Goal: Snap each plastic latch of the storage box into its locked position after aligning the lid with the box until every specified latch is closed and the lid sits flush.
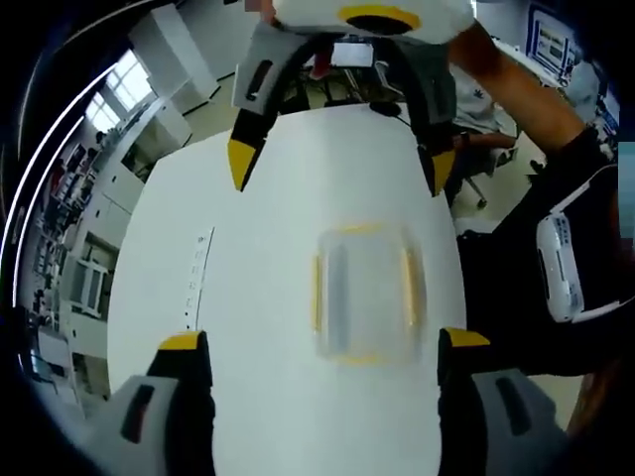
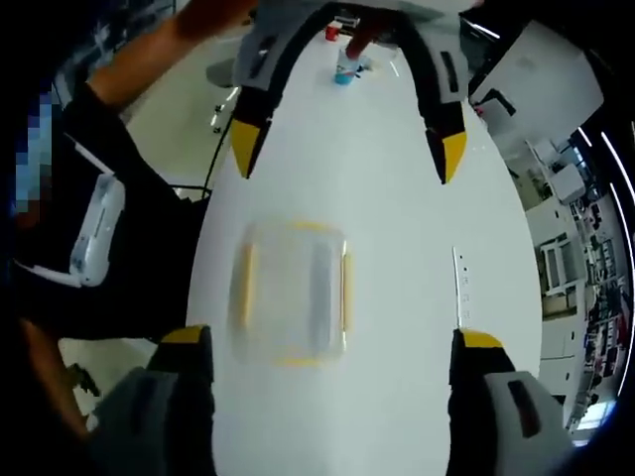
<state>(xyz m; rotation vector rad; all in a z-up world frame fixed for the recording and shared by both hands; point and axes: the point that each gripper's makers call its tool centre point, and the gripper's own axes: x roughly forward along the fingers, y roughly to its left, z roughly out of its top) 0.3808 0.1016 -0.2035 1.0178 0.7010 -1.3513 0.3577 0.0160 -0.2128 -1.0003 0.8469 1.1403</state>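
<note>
The left grey two-jaw gripper with yellow tips [image 1: 322,342] is hovering with its jaws spread wide, gripping nothing. The right grey, yellow-tipped gripper [image 2: 327,342] is likewise gaping, its jaws apart and bare. Each is facing the other, tips pointing inward. The person's bare forearm [image 1: 516,84] is reaching behind the right gripper.

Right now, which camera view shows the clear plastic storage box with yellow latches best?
The right gripper view: the clear plastic storage box with yellow latches lies nearer the middle, with its side latches more distinct. The left gripper view shows the same box on the white table, but blurrier. In both views it lies apart from the grippers.
</note>
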